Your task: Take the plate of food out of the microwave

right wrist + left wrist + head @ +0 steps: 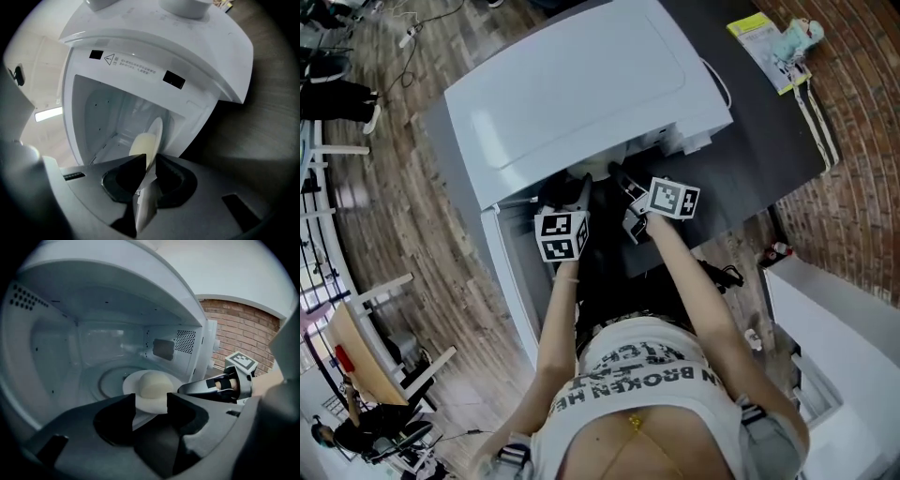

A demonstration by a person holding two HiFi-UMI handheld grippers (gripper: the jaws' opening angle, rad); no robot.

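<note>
A: Where's the plate [132, 381]?
B: Inside the microwave [581, 84], bearing a pale bun [152, 384]; the door [508, 281] is open.
A: The grippers?
B: The left gripper [151, 400] gapes wide at its near rim. The right gripper [151, 158] straddles the rim, jaws slightly apart.

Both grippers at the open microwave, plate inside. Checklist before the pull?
1. White microwave, door open: ok.
2. Round white plate level in the cavity: ok.
3. Pale round bun sits mid-plate: ok.
4. Left gripper gripping the near rim: not ok. Its jaws stand wide apart around the rim.
5. Right gripper gripping the side rim: cannot tell. Its jaws are narrowly apart astride the rim, and pad contact is unclear.
</note>
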